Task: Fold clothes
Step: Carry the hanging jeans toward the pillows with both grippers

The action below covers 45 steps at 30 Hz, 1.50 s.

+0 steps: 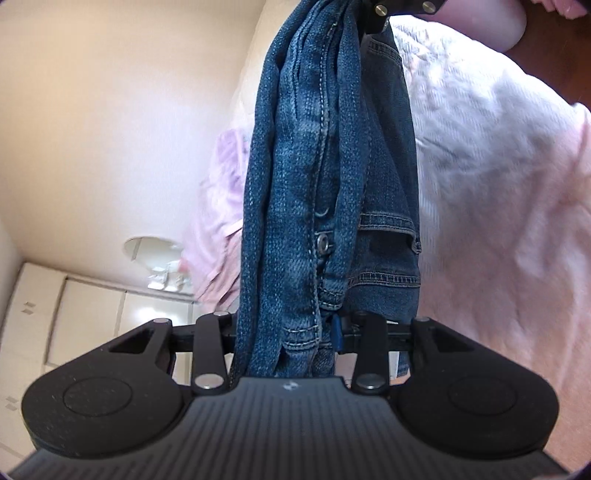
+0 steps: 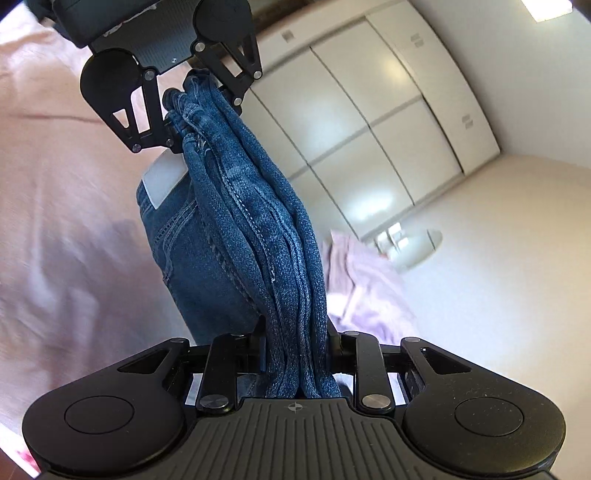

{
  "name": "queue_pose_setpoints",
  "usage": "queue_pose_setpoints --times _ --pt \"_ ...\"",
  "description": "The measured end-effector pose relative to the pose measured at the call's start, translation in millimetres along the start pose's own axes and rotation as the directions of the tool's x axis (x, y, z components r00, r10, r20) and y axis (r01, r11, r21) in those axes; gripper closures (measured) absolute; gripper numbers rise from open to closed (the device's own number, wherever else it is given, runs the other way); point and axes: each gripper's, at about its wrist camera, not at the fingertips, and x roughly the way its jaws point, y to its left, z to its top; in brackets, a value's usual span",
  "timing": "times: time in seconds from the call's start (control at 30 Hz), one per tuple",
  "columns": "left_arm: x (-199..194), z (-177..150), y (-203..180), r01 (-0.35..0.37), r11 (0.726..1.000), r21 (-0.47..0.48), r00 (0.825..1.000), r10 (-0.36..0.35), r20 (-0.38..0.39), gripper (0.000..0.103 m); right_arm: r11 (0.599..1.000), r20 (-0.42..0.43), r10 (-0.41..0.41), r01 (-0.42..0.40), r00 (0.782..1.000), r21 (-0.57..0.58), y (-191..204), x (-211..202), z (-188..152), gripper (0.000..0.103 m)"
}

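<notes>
While we look along our left gripper (image 1: 284, 332), we see its two fingers clamped on a bunched edge of the jeans (image 1: 325, 166), with the cloth pinched between them and a little of it poking back toward the camera. From there the denim runs taut and rope-like straight away to the top of the view, where the dark hardware of our right gripper (image 1: 402, 7) grips its far end. A metal snap (image 1: 322, 243) and a stitched pocket show on the folds near our fingers. The jeans hang in the air above a pink bedspread (image 1: 498, 166) that fills the right side. A lilac garment (image 1: 221, 206) lies blurred to the left of the denim, and white cupboards (image 1: 85, 314) sit in the lower left corner.

Seen from our right gripper (image 2: 295, 354), the fingers are likewise clenched on a thick bundle of denim layers. The jeans (image 2: 240, 206) stretch up and to the left to our left gripper (image 2: 201, 107), which holds the other end. A pale label (image 2: 162, 181) shows on the waistband just below that gripper. The pink bedspread (image 2: 55, 221) lies to the left, the lilac garment (image 2: 365, 284) to the right, and the white cupboards (image 2: 369, 122) stand beyond.
</notes>
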Motion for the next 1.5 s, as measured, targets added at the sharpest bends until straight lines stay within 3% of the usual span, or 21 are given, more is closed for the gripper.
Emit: queue_pose_setpoints --times 0.23,0.37,0.63,0.77,0.97,1.1,1.27,1.4,1.5 --pt "-6.4 26.0 65.1 0.192 0.981 0.0 0.981 -0.191 0.041 0.067 0.991 -0.165 0.133 -0.127 0.977 0.05 -65.6 -5.6 23.2 0.078" --pt "-20.3 40.9 110.5 0.242 0.97 0.01 0.967 -0.242 0.082 0.067 0.983 -0.237 0.179 -0.162 0.955 0.09 -108.4 -29.7 46.2 0.078" --pt "-13.7 87.0 167.0 0.249 0.967 0.057 0.947 -0.255 0.195 0.068 0.987 -0.363 0.122 -0.073 0.924 0.146 -172.4 -60.0 80.6 0.078" --pt "0.4 117.8 174.2 0.255 0.963 0.086 0.932 -0.269 0.243 0.068 0.985 -0.413 0.079 -0.006 0.907 0.175 -195.9 -76.6 68.9 0.078" --pt "30.0 164.0 175.9 0.271 0.955 0.122 0.909 -0.296 0.294 0.068 0.978 -0.463 0.057 0.044 0.884 0.205 -231.3 -96.0 32.5 0.078" --pt "65.3 203.5 171.3 0.274 0.954 0.122 0.909 -0.299 0.292 0.068 0.975 -0.47 0.059 0.05 0.88 0.216 -262.6 -94.6 -6.2 0.078" --pt "141.0 264.2 169.2 0.29 0.954 0.073 0.924 -0.299 0.241 0.068 0.979 -0.447 0.097 -0.004 0.889 0.204 -313.9 -64.6 -78.8 0.078" --pt "221.5 312.2 178.6 0.286 0.958 0.017 0.943 -0.284 0.171 0.068 0.985 -0.402 0.128 -0.068 0.907 0.161 -366.9 -5.8 -152.3 0.078" --pt "281.0 336.4 193.2 0.231 0.973 -0.03 0.967 -0.226 0.122 0.068 0.989 -0.357 0.127 -0.093 0.926 0.112 -407.9 45.1 -197.2 0.078"
